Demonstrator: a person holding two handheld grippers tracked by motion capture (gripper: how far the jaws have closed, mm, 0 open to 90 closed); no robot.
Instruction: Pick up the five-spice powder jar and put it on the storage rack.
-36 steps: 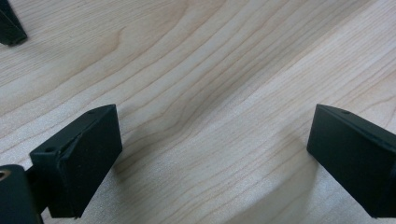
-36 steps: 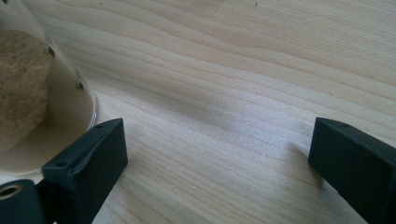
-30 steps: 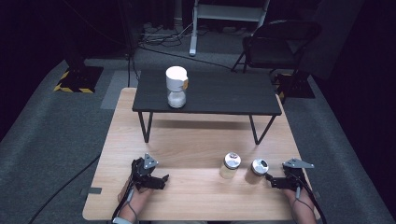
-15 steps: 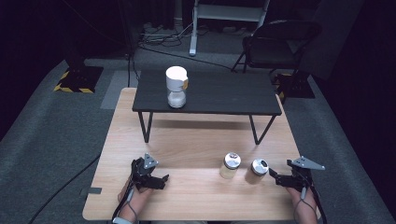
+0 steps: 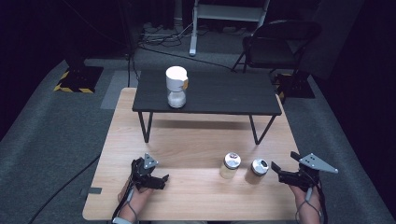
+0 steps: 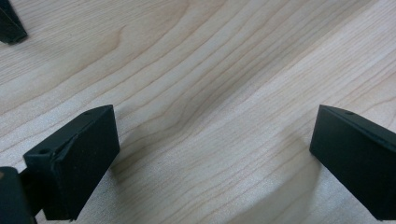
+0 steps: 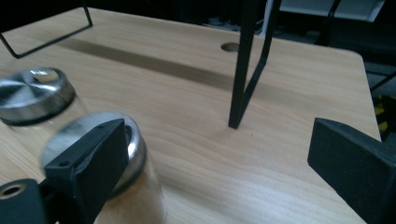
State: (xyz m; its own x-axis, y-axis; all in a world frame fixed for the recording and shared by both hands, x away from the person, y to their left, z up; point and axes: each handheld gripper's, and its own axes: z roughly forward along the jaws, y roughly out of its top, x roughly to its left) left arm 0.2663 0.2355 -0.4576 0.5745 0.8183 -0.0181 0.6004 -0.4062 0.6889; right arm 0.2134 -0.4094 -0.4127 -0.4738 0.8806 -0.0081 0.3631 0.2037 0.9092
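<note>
Two glass shakers with metal lids stand upright on the wooden table (image 5: pixel 196 144), near its front edge, side by side but apart. The right shaker (image 5: pixel 258 171) holds brownish powder; the left shaker (image 5: pixel 230 165) holds something paler. Right gripper (image 5: pixel 280 173) sits just right of the right shaker, jaws level, pointing at it, wide apart, nothing between them. Left gripper (image 5: pixel 161 179) lies low on the table, jaws apart over bare wood. A white cup (image 5: pixel 176 86) stands on the black shelf (image 5: pixel 224 95) behind
</note>
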